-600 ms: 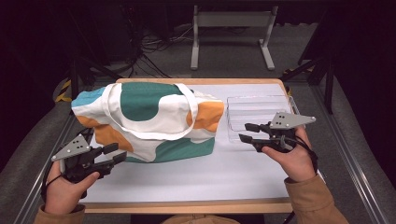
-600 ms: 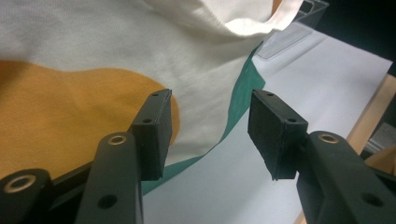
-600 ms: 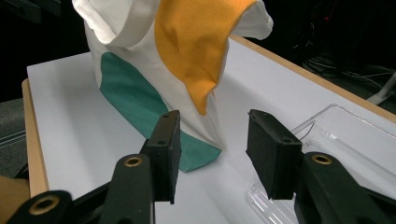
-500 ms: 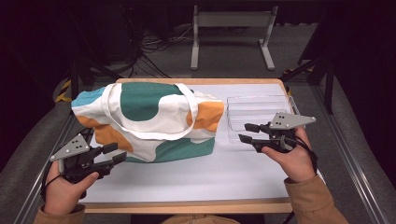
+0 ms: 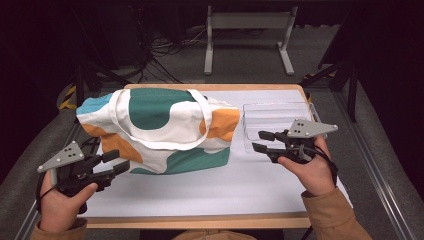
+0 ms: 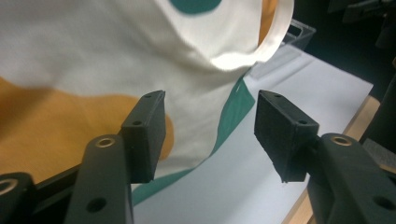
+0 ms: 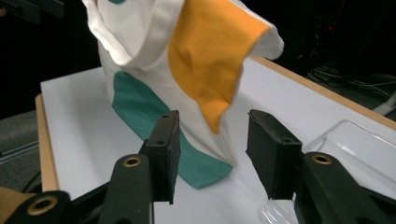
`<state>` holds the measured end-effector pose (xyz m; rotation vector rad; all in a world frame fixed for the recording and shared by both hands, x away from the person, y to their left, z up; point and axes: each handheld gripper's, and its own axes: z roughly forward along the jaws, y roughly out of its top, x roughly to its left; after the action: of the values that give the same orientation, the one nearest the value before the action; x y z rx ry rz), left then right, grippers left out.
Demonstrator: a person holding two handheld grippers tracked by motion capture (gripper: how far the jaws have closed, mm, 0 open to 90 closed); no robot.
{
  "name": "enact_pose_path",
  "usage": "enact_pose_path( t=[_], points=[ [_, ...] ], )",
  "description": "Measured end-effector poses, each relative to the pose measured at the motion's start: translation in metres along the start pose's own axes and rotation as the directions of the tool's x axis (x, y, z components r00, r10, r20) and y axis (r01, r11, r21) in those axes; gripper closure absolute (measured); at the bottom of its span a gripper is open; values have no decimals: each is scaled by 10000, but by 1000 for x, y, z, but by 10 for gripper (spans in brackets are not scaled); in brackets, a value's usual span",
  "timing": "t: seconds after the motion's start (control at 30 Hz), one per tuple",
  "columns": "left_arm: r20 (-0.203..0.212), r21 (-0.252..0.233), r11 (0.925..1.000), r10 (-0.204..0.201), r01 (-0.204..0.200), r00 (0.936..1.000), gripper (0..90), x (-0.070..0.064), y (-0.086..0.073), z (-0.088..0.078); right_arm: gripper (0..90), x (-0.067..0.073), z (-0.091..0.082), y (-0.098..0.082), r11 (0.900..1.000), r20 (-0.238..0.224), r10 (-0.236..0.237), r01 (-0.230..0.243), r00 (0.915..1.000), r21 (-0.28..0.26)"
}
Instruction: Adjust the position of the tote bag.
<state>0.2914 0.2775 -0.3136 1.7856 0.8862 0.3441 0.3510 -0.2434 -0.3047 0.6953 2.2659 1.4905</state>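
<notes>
A cloth tote bag (image 5: pixel 160 127) with white, teal, orange and blue patches stands on the white table top (image 5: pixel 210 190), its white handle (image 5: pixel 197 140) draped down the front. My left gripper (image 5: pixel 116 162) is open at the bag's lower left corner, jaws pointing at the cloth (image 6: pixel 93 70) with nothing between them (image 6: pixel 210 135). My right gripper (image 5: pixel 261 141) is open to the right of the bag, jaws aimed at its orange corner (image 7: pixel 210 60), empty (image 7: pixel 212 154).
A clear plastic tray (image 5: pixel 275 117) lies on the table at the right of the bag, just behind my right gripper; its rim (image 7: pixel 355 140) shows in the right gripper view. A metal stand (image 5: pixel 247 25) and cables sit on the floor beyond the table.
</notes>
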Motion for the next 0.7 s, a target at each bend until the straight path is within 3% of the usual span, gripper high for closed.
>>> enact_pose_path(
  t=[0.13, 0.2, 0.33, 0.47, 0.57, 0.7],
  points=[
    [-160, 63, 9994, 329, -329, 9993, 365, -3, 14, -5, 533, 3, 6, 17, 9999, -201, -47, 44, 9998, -156],
    [99, -33, 9999, 152, -152, 9998, 335, 0, 20, -7, 518, 4, 10, 27, 9993, -337, 49, -61, 9994, -378],
    [-154, -361, 9993, 85, -90, 9998, 279, 3, 30, -10, 490, 9, 20, 44, 9987, -539, -13, -15, 9985, -519],
    [-331, -758, 9970, 148, -173, 9993, 274, 4, 45, -9, 472, 12, 37, 59, 9993, -585, -91, 70, 9982, -363],
    [-690, -874, 9960, 144, -204, 9975, 280, 9, 56, -5, 464, 13, 47, 69, 9992, -710, -57, 29, 9975, -392],
    [-788, -825, 9964, 141, -206, 9968, 283, 11, 64, -1, 454, 11, 59, 83, 9988, -773, 141, -177, 9969, -466]
  ],
)
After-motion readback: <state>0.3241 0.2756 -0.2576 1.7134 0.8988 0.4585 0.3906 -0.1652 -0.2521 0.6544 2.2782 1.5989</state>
